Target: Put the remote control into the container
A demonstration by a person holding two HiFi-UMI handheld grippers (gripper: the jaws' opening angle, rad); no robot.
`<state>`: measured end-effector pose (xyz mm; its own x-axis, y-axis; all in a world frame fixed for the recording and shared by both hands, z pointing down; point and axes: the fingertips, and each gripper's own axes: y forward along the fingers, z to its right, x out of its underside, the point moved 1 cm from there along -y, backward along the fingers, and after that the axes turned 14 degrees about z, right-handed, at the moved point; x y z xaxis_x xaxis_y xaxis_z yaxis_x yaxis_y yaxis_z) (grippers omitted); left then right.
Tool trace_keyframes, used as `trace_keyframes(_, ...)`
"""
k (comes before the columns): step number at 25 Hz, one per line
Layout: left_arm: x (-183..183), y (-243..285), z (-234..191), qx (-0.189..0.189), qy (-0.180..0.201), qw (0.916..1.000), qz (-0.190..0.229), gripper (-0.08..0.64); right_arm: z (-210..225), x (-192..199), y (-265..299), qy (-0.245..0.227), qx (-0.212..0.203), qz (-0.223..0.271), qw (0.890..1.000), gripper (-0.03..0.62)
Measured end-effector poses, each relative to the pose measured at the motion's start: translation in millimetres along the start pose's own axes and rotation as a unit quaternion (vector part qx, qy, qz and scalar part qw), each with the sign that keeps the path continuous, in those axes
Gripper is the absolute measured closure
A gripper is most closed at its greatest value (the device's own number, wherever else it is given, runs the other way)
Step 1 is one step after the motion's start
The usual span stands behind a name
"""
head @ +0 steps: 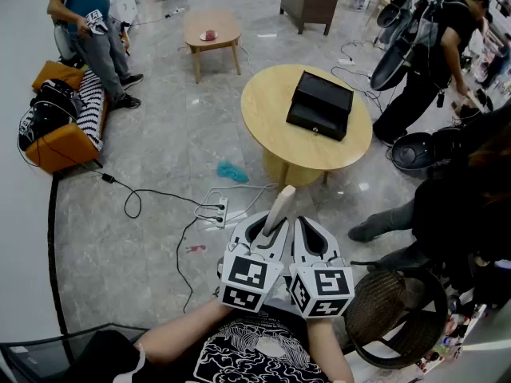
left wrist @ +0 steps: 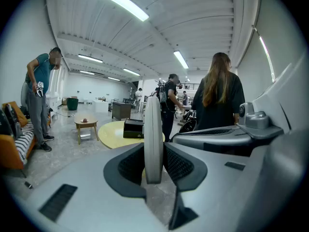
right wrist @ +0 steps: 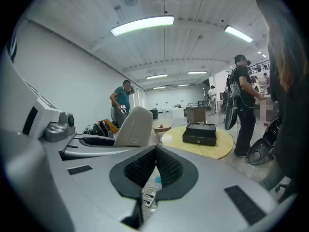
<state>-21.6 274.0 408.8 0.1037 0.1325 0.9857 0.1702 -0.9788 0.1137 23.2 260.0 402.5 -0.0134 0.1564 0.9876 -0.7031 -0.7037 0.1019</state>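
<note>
A long pale remote control (head: pixel 279 207) stands up between the pads of my left gripper (head: pixel 267 223), which is shut on its lower part. In the left gripper view the remote control (left wrist: pixel 153 134) shows edge-on, clamped in my left gripper (left wrist: pixel 153 166). My right gripper (head: pixel 307 228) hangs beside it, shut with nothing inside; in its own view the jaws of my right gripper (right wrist: pixel 156 151) meet, and the remote control (right wrist: pixel 133 127) rises to their left. The black box container (head: pixel 321 104) sits closed on a round yellow table (head: pixel 271 126), well ahead of both grippers, and also shows as the container (left wrist: pixel 133 128) and the container (right wrist: pixel 201 134).
A power strip (head: pixel 217 211) with cables and a blue scrap (head: pixel 232 171) lie on the floor before the table. One person (head: pixel 431 70) stands right of the table, another (head: pixel 92 30) by an orange sofa (head: pixel 60 138). A small wooden table (head: pixel 211 29) stands farther back, and a woven basket (head: pixel 395 313) sits at my right.
</note>
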Motion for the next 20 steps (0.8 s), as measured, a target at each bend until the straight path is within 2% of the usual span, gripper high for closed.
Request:
trace_keyframes(10, 1.2, -10.8, -9.4, 0.005, -0.011, 0.9999, 0.0, 0.449, -13.6, 1.0, 1.6, 0.002, 0.006, 0.002, 1.0, 0.571)
trace_keyframes(20, 0.9, 1.1, -11.6, 0.015, -0.015, 0.9998, 0.003, 0.449, -6.0, 3.3, 7.9, -0.003, 0.013, -0.002, 1.0, 0.571)
